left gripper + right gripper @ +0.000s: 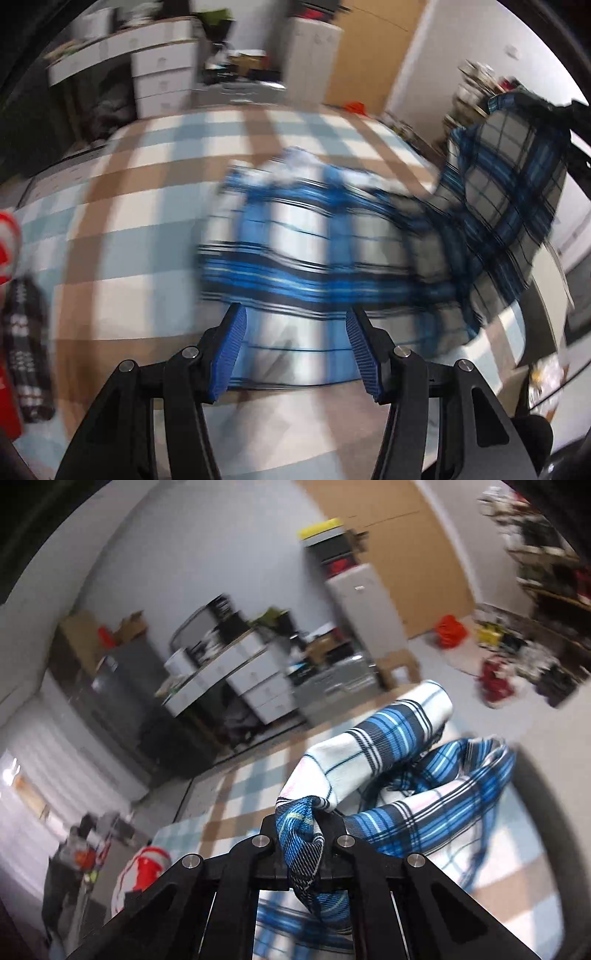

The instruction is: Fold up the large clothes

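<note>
One soft blue-and-white checked shirt (295,240) lies crumpled on my bed (122,229), which has a sheet of brown, white and pale blue squares. My right tongs (302,823) are clenched on a bunched corner of it, lifting it. My left tongs (295,347) hang released above it, two ridged blue pads (229,354) apart.

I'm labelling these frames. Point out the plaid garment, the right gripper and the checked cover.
plaid garment (295,236): left wrist view, its flat middle.
right gripper (303,823): right wrist view, between its fingertips, shut on cloth.
checked cover (129,206): left wrist view, a bare patch.
</note>
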`<state>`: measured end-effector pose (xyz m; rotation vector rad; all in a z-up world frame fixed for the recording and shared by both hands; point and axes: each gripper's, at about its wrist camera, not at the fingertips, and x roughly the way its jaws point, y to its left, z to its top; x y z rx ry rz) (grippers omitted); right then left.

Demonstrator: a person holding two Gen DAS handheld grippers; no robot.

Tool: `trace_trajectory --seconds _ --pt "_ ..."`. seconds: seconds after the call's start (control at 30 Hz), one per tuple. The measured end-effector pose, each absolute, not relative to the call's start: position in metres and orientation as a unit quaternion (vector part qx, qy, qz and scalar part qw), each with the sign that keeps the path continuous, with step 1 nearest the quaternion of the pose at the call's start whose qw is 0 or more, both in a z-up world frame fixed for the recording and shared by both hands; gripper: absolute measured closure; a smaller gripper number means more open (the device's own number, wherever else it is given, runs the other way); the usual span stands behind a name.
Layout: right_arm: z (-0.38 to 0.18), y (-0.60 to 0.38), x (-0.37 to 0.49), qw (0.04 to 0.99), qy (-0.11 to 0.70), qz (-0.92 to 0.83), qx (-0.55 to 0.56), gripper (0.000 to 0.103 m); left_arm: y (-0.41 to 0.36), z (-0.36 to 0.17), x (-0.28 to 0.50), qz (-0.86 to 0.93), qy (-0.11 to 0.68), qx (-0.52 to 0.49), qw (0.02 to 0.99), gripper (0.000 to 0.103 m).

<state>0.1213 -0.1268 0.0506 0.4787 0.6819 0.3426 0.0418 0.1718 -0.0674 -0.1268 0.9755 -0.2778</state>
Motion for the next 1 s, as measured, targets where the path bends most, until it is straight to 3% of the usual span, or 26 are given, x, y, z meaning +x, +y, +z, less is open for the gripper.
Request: trace_trajectory --seconds 0.2,0.4,0.57,0.77,1.0 --pt "0.027 -0.002 0.144 0.888 0.369 0.221 0.164 0.097 0.272 -0.043 0.031 -0.069 0.420 -0.172 0.889 0.052" --pt "-0.060 0.108 0.132 0.861 0.456 0.222 0.047 0.096 0.307 -0.040 0.020 -0.044 0.398 -0.218 0.890 0.052" --pt "-0.103 0.111 0.117 0.852 0.479 0.208 0.041 0.094 0.298 -0.042 0.027 -0.058 0.406 -0.214 0.887 0.052" --pt "-0.070 0.096 0.085 0.870 0.407 0.269 0.073 0.094 0.294 -0.042 0.033 -0.062 0.409 -0.205 0.887 0.052" --pt "-0.105 0.097 0.070 0.837 0.468 0.284 0.024 0.094 0.284 -0.053 0.038 -0.075 0.431 -0.195 0.878 0.052"
